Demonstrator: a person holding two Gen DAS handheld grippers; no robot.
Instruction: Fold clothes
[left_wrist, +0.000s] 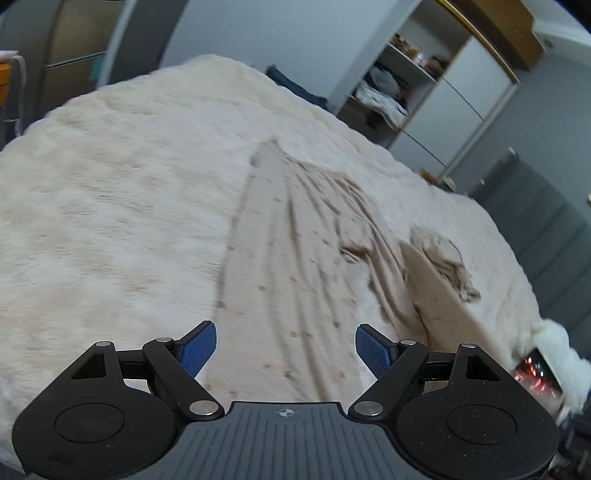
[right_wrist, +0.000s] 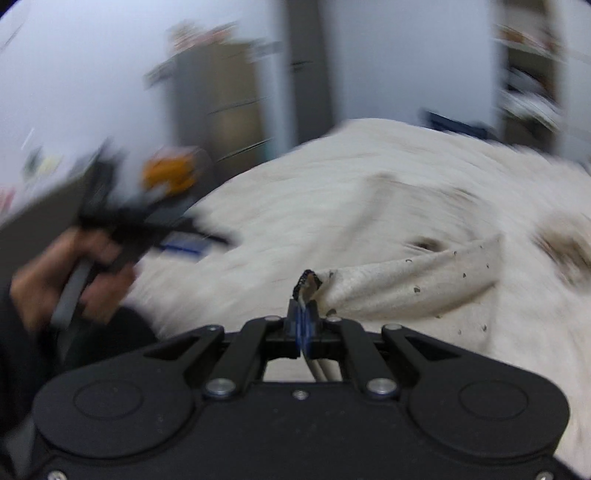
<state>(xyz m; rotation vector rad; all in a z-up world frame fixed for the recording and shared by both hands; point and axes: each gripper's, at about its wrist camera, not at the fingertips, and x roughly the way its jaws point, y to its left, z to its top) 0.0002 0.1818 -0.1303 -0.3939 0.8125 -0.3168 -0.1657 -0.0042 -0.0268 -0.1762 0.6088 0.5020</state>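
- A bedroom: a wide bed (left_wrist: 110, 192) under a cream fleecy blanket fills most of it, with open wardrobe shelves (left_wrist: 391, 85) beyond the far corner and a grey padded headboard (left_wrist: 546, 236) along one side.
- The garment (left_wrist: 295, 236), a beige piece with small dark specks, lies on the blanket, its long axis running from the near edge of the bed away toward the shelves. The headboard side of it is rumpled and partly turned over; the other long edge lies fairly straight.
- The left tool (left_wrist: 284, 347) hangs just over the garment's near end, its blue pads spread wide, holding and touching nothing.
- The right tool (right_wrist: 303, 325) has its pads pressed together on a corner of the garment, a dark trim poking up between them, and the cloth (right_wrist: 406, 284) trails off from it toward the headboard side in a lifted fold.
- Judging by this, the right tool already has its corner; the left is nearer the free near edge and would want a matching pinch there.
- The picture is smeared with motion, so the fold's exact line cannot be told.
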